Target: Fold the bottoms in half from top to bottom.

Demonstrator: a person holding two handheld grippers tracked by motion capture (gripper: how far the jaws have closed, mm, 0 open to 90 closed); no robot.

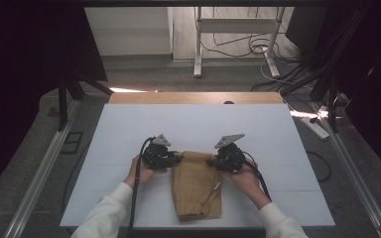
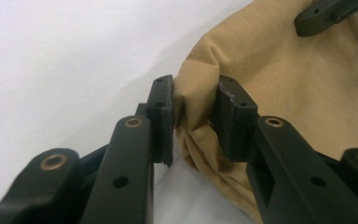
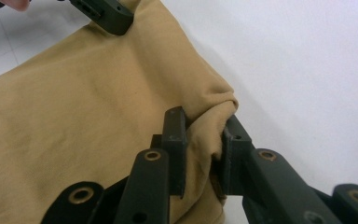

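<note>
Left gripper (image 2: 196, 116) & right gripper (image 3: 204, 140) each pinch a far corner of the tan, soft cotton drawstring shorts (image 1: 197, 184), lying flat mid white desk (image 1: 129, 129). Best to lift both corners evenly w/ cloth taut, so the fold lands square.

The tan cloth garment (image 1: 197, 186) lies flat on the white tabletop (image 1: 129, 129), near the near edge and roughly centred between left and right. It is folded into a long rectangle running from far to near. A gathered, elasticated hem sits at its near end, and a thin drawstring lies across its right half. Both far corners are bunched into thick folds, the left corner (image 2: 196, 100) and the right corner (image 3: 214, 109), and each is pinched.
</note>
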